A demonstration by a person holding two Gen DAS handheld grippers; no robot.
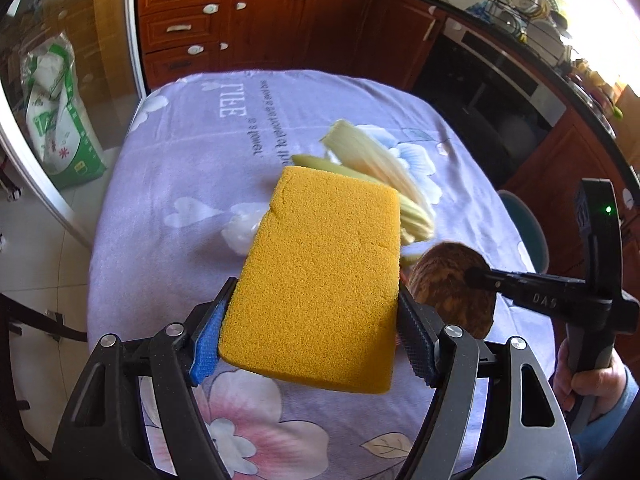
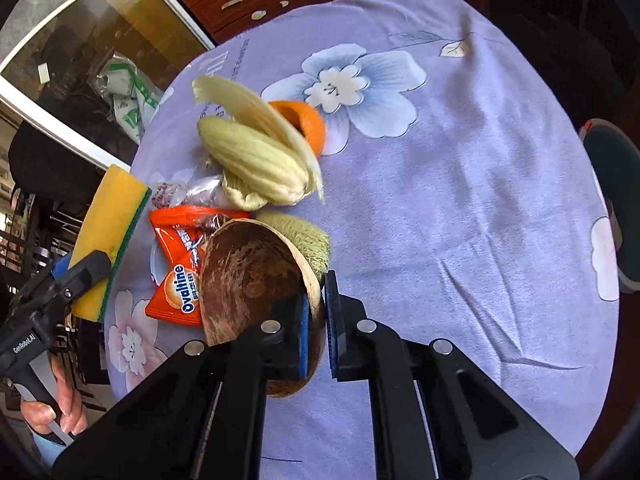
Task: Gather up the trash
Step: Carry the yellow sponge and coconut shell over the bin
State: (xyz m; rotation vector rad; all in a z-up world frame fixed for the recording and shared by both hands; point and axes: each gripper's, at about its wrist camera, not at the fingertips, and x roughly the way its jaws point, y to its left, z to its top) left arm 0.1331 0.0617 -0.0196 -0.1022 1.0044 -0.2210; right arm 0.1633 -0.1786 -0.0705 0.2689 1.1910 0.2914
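Note:
My left gripper [image 1: 310,330] is shut on a yellow sponge [image 1: 320,272] with a green scrub side, held tilted above the table; it also shows in the right wrist view [image 2: 110,232]. My right gripper [image 2: 316,320] is shut on the rim of a brown coconut shell half [image 2: 248,280], which also shows in the left wrist view [image 1: 448,284]. Trash lies in a pile on the cloth: pale corn husks [image 2: 256,156], an orange peel [image 2: 306,122], an orange Ovaltine packet [image 2: 178,276], a clear plastic wrapper [image 2: 188,192] and a greenish fibrous piece [image 2: 308,240].
The round table wears a lilac flowered cloth [image 2: 460,200]. A teal chair [image 2: 612,168] stands at its right edge. Wooden cabinets [image 1: 260,20], an oven [image 1: 492,92] and a dish rack [image 1: 532,4] stand behind. A green-white sack [image 1: 60,112] leans behind a glass door.

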